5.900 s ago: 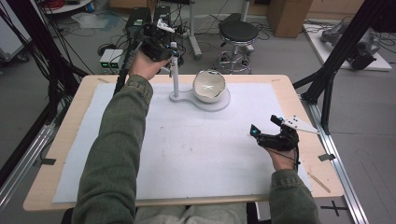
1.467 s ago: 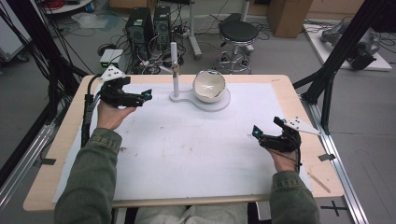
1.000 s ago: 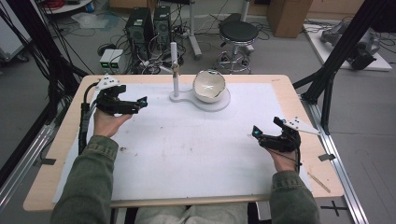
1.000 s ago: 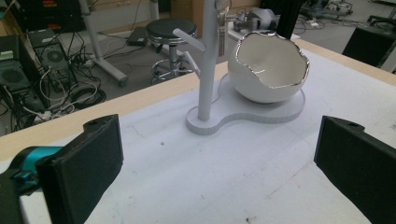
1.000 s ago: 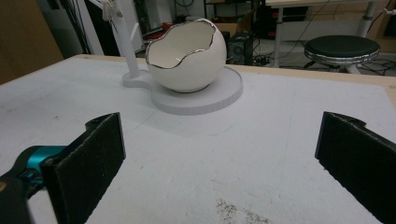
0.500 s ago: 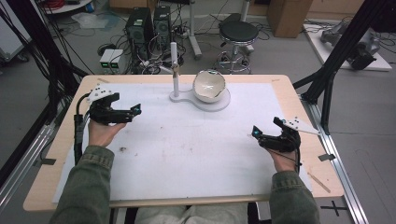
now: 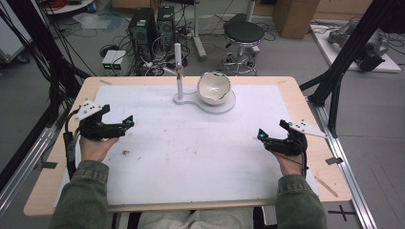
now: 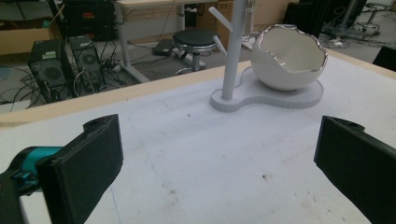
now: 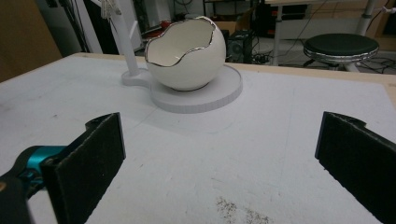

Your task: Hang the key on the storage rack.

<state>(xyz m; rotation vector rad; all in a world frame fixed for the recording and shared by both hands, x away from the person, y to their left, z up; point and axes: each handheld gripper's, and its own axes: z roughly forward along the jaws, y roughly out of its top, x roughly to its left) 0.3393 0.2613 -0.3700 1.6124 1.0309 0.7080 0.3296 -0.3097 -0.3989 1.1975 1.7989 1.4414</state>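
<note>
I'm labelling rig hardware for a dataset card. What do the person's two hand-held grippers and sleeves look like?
Each hand-held gripper is black with two flat, rectangular black jaws and a teal fitting by one jaw: the left hand-held gripper and the right hand-held gripper. Each carries a pale three-cornered plate on top and trails a black cable. The sleeves are olive green.

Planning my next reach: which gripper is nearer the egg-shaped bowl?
Roughly equal, perhaps right. The left gripper sits near the table's left edge, the right gripper near its right edge; the bowl stands far-centre between them.
</note>
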